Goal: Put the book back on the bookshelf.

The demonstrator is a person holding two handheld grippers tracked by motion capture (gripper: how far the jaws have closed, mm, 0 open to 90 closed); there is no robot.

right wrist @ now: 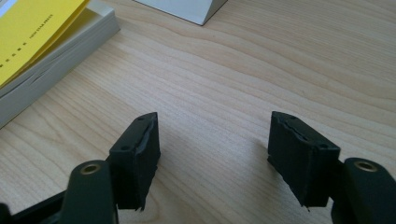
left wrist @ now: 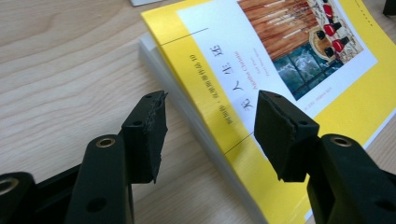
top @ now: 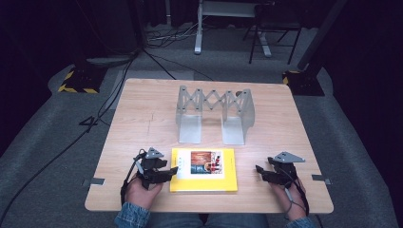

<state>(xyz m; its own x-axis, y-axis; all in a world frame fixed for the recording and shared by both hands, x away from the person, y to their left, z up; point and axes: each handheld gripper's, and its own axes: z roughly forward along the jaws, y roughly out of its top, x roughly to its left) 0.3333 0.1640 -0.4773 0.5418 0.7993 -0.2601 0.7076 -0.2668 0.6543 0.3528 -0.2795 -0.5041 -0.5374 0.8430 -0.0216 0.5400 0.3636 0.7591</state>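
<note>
A yellow paperback book (top: 204, 169) with a white panel and a picture on its cover lies flat near the table's front edge. My left gripper (top: 173, 170) is at the book's left side with its jaws apart. In the left gripper view the left gripper (left wrist: 210, 126) straddles the edge of the book (left wrist: 280, 70): one jaw over bare wood, the other above the cover, neither pressing on it. My right gripper (top: 259, 168) rests to the right of the book, a short gap away. Seen from its own camera, the right gripper (right wrist: 212, 140) stands open over bare wood, with the book (right wrist: 28, 37) off to the upper left.
A grey metal folding bookstand (top: 214, 114) with scissor links and two flat feet stands behind the book at the middle of the wooden table (top: 142, 123). One foot's corner (right wrist: 187, 9) lies ahead of the right gripper. Dark floor, cables and stands surround the table.
</note>
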